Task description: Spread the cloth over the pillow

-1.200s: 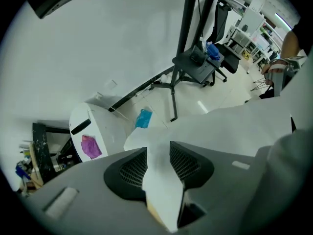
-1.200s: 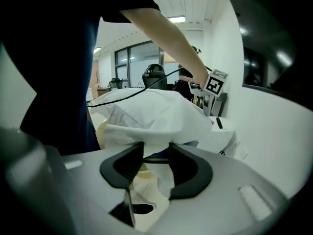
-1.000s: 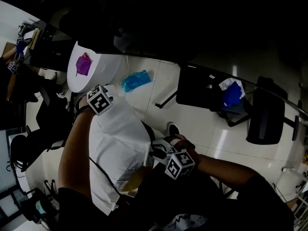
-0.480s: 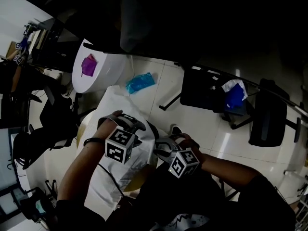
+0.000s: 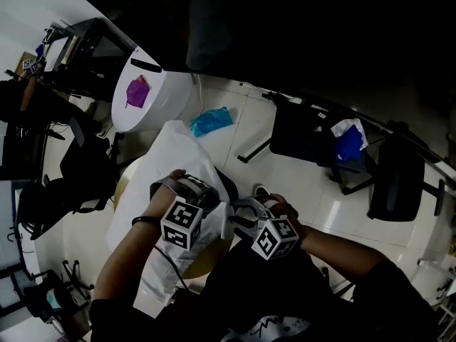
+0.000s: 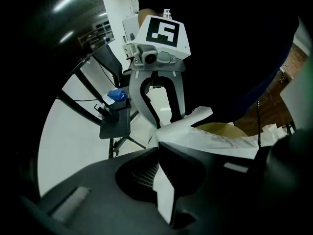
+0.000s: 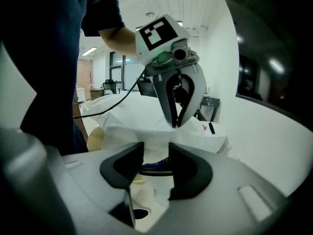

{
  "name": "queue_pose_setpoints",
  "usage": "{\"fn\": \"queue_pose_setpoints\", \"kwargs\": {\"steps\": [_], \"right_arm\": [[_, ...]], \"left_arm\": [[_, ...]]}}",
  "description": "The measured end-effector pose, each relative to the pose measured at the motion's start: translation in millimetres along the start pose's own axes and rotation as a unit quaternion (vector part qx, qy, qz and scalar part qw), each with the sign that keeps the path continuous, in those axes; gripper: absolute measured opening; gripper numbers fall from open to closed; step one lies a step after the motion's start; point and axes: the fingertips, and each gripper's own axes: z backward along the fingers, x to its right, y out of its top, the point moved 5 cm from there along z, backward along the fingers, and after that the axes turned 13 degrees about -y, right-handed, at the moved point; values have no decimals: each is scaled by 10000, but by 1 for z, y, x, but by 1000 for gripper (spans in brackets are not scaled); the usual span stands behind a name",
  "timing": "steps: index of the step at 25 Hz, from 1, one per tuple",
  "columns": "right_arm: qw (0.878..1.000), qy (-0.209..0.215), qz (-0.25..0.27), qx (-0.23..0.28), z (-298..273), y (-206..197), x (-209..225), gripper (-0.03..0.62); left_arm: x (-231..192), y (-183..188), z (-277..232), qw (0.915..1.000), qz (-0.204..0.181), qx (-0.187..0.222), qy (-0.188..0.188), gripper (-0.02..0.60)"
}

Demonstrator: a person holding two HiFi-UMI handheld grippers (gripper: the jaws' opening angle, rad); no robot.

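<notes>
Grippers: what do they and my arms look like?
The left gripper and right gripper match: pale grey bodies, black-lined looped jaws, a white cube of black square markers. A black cable trails from the left. Dark blue short sleeve, black wristband.

The left forearm (image 5: 122, 261) and right forearm (image 5: 340, 245) reach in side by side. The left hand-held gripper (image 6: 159, 148) points steeply down, its jaws just closed on a fold of white cloth (image 6: 211, 139). The right hand-held gripper (image 7: 156, 156) has its jaws apart around bunched cloth; whether they press it is unclear.
</notes>
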Motion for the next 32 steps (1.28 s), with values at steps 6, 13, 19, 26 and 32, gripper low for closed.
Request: {"fn": "queue_pose_setpoints", "kwargs": {"steps": [6, 13, 19, 26, 32], "right_arm": [[9997, -158, -152, 74, 10, 7, 2, 169], [9966, 95, -806, 123, 13, 22, -16, 169], [9979, 338, -548, -115, -10, 22, -56, 167], [9545, 659, -2807, -767, -38, 8, -59, 169], [9168, 885, -3775, -961, -46, 1, -62, 166]], "left_arm": [[37, -14, 24, 9947, 556, 55, 864, 2], [89, -39, 4, 9891, 935, -475, 1038, 1], [102, -43, -10, 9857, 1139, -407, 1171, 0], [108, -43, -16, 9867, 1075, -465, 1128, 13], [112, -41, -19, 9874, 1042, -469, 1097, 15]]}}
